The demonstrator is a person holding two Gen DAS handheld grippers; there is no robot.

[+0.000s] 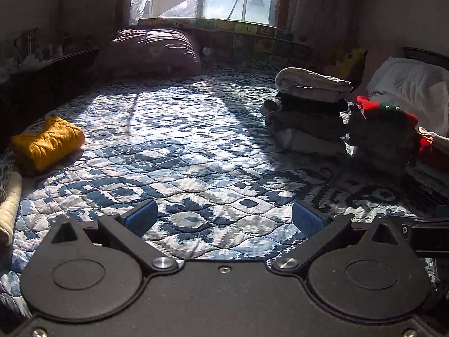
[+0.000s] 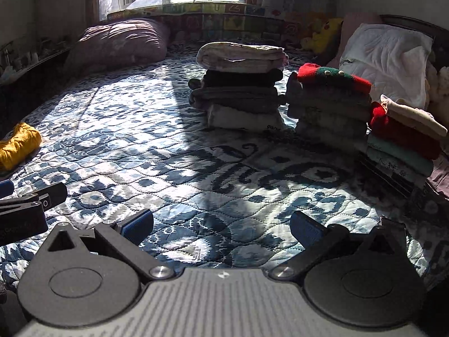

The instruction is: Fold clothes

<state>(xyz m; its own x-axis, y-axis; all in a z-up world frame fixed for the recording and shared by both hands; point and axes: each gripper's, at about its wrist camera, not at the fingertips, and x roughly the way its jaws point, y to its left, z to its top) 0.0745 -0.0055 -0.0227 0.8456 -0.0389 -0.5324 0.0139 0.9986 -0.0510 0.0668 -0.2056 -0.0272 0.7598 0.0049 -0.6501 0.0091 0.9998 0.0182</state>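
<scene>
Left hand-held gripper [image 1: 224, 219]: you hold it wide, empty, over the bed [image 1: 196, 146].
Right hand-held gripper [image 2: 221, 224]: wide, empty too.
Yellow sweater [image 1: 46, 141]: unfolded, probably next.
Folded stacks [image 2: 241, 95]: parked aside.

Three stacks of folded clothes [image 2: 241, 95] stand ahead-right of the right tool [image 2: 221, 224]; one yellow sweater [image 2: 16, 144] lies far left.
</scene>
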